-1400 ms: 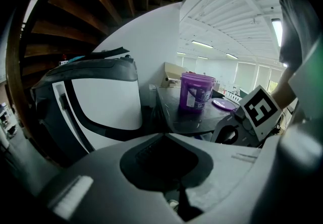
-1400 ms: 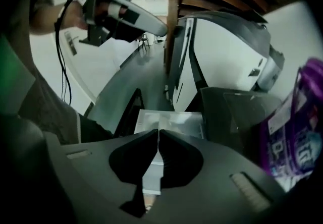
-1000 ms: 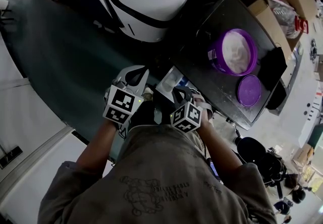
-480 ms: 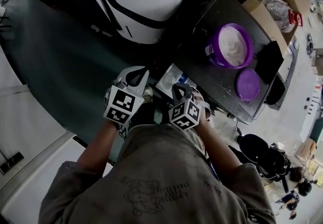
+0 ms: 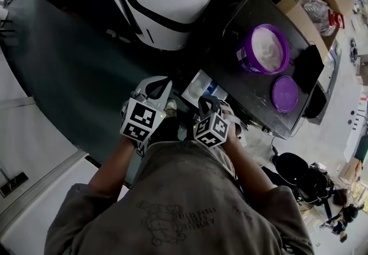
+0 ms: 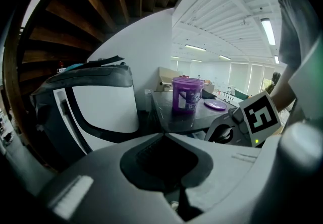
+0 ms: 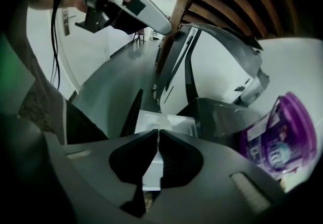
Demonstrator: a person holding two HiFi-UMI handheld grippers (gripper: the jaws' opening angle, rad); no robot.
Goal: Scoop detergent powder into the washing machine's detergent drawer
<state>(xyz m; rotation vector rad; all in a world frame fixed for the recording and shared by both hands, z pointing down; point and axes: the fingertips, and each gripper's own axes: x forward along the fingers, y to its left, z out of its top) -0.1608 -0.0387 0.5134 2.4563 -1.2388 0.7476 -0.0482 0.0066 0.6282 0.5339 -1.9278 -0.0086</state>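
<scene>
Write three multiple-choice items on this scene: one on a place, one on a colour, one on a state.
1. Where does the lid lie?
A. on the table beside the tub
B. on the tub
C. on the floor

2. What colour is the tub?
A. green
B. red
C. purple

3. How do the jaws of the right gripper stand?
A. wide apart
B. together, empty
C. shut on a scoop

Answers:
1 A: the lid lies flat on the dark table next to the open tub.
2 C: the tub's wall is purple.
3 B: the right gripper view shows the tips together with nothing between them.
</scene>
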